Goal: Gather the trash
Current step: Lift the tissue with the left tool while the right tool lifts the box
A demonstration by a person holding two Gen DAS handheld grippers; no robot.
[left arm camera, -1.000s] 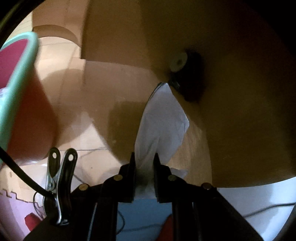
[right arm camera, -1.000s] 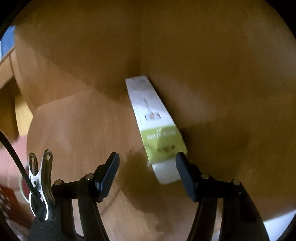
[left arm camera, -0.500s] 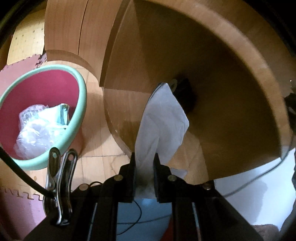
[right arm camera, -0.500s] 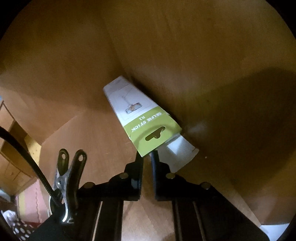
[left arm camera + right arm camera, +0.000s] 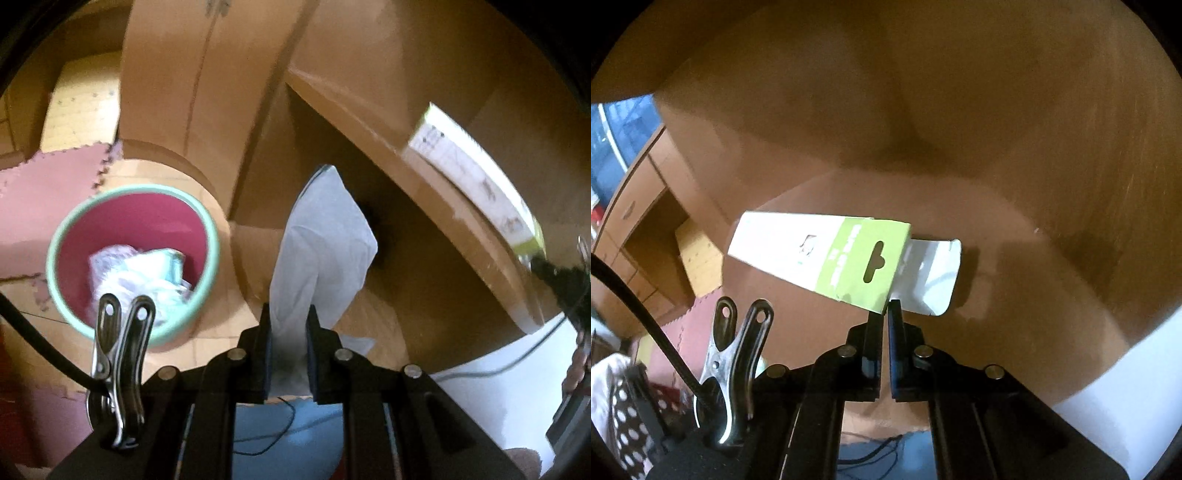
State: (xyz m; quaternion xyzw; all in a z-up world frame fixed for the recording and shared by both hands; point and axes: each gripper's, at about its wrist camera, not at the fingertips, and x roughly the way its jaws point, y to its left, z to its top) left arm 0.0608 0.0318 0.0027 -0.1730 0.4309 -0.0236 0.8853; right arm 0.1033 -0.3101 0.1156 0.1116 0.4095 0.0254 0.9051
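Both views are dim and warm-toned, bent by fisheye curvature and ringed by a black vignette. In the left wrist view, motion blur smears the bin (image 5: pixel 133 258) at nine o'clock and the box (image 5: pixel 476 173) at two o'clock, which glares white. The tissue (image 5: pixel 325 243) is softly lit. In the right wrist view, the carton (image 5: pixel 827 254) casts a shadow toward three o'clock on the wooden surface (image 5: pixel 1015 184); daylight enters at nine o'clock.

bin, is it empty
No, the bin already holds crumpled white wrappers against its red inside, seen from the left wrist view.
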